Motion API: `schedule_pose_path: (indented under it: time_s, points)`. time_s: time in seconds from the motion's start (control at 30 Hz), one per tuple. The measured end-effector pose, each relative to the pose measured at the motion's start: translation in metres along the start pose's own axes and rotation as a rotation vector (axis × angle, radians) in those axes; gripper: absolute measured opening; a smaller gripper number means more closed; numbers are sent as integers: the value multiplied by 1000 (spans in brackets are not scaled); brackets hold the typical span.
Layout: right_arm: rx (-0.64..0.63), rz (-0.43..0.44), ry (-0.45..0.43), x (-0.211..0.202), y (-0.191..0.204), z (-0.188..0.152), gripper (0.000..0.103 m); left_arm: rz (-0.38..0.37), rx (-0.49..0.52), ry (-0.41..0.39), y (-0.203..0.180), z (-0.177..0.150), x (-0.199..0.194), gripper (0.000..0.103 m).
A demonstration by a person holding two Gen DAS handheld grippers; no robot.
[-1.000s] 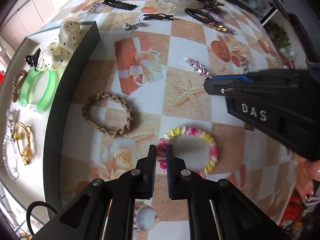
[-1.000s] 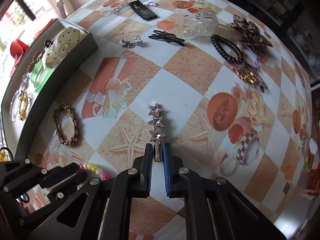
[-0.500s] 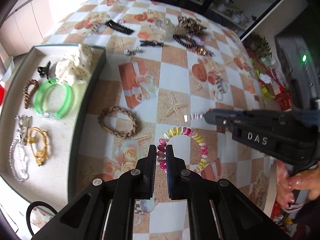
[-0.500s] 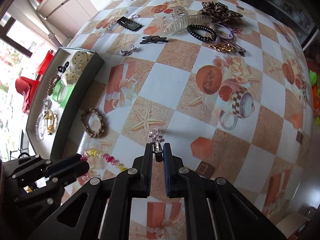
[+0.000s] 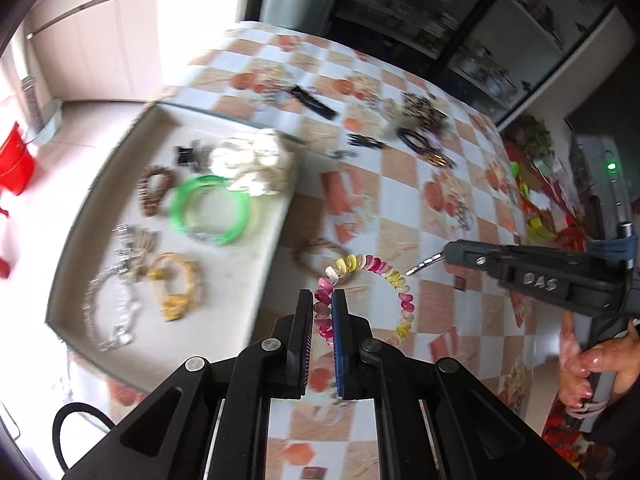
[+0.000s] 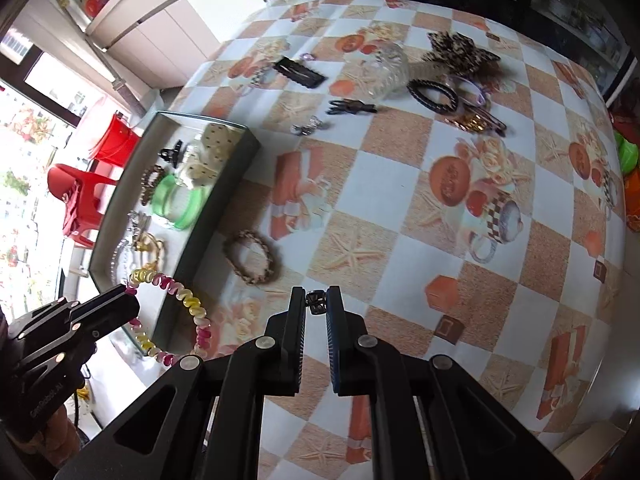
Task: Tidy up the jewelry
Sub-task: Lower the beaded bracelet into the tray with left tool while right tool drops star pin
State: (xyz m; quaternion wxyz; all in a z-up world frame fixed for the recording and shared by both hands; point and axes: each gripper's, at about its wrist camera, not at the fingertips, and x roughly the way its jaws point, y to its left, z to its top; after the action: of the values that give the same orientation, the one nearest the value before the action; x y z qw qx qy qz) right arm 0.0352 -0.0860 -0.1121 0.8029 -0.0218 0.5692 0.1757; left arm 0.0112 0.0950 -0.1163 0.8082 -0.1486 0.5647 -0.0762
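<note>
My left gripper (image 5: 322,300) is shut on a pink and yellow bead bracelet (image 5: 394,280) and holds it in the air near the right wall of the grey tray (image 5: 264,264). The bracelet also shows in the right wrist view (image 6: 192,304), hanging over the tray's near corner. My right gripper (image 6: 316,300) is shut on a silver star hair clip (image 6: 315,301), seen end-on, high above the table. In the left wrist view the clip (image 5: 424,264) sticks out of the right gripper (image 5: 447,254), just right of the bracelet.
The tray (image 6: 120,216) holds a green bangle (image 5: 208,208), a cream dotted scrunchie (image 5: 256,164), a brown bracelet, a gold bracelet and silver pieces. A braided brown bracelet (image 6: 250,256) lies on the table beside it. Hair clips and hair ties (image 6: 432,94) lie at the far side.
Both grippers have lifted their pieces off the table and risen. The left one has swung left with the bead bracelet, toward the tray. The right one follows with the star clip.
</note>
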Motion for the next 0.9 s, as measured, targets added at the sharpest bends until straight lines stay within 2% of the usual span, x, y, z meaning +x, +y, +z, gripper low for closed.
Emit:
schedule_pose_path:
  time_s: [0.43,0.63,0.9]
  points:
    - [-183,117,8,11,106,32,11,101,-133,-16,84,-18,-16,12]
    - [-248,155,87,42,143,31,11,135,-147,25,108,-28,3,12]
    - [-272,144,210,97,162,32,11,177,-189,88,133,-32,36,12]
